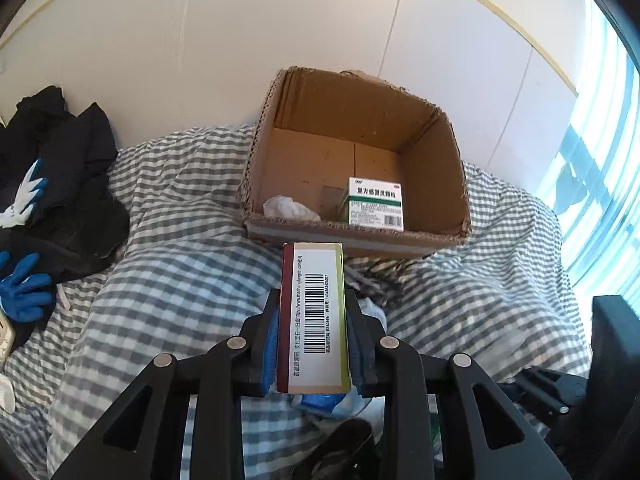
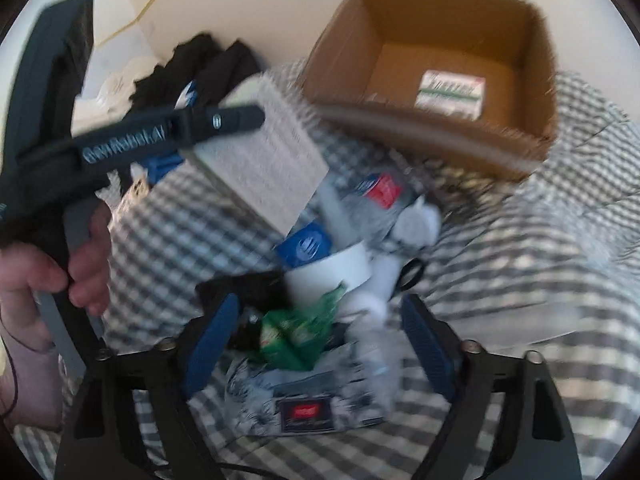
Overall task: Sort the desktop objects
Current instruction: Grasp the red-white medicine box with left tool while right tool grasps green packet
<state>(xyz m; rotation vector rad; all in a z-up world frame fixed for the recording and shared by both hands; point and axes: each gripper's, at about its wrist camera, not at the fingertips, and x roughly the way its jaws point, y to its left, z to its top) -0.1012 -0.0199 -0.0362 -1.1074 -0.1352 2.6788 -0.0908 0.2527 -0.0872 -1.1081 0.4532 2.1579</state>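
Note:
My left gripper (image 1: 313, 294) is shut on a flat medicine box (image 1: 316, 264) with a barcode face and red and gold edges, held just short of an open cardboard carton (image 1: 352, 236). Inside the carton lie a green-and-white medicine box (image 1: 376, 204) and a crumpled white tissue (image 1: 290, 208). In the blurred right wrist view, my right gripper (image 2: 320, 300) is open above a pile. The pile holds a green packet (image 2: 296, 332), a white roll (image 2: 328, 276), a blue packet (image 2: 306, 246) and a red-labelled bottle (image 2: 380, 192). The left gripper (image 2: 224, 120) and its box (image 2: 264, 160) show at upper left.
Everything rests on a rumpled grey-and-white checked blanket (image 1: 180, 260). Black clothing (image 1: 60, 180) and a blue glove (image 1: 24, 288) lie at the left. A window (image 1: 600, 160) is at the right, and a white wall stands behind the carton (image 2: 400, 136). A person's hand (image 2: 48, 272) grips the left tool.

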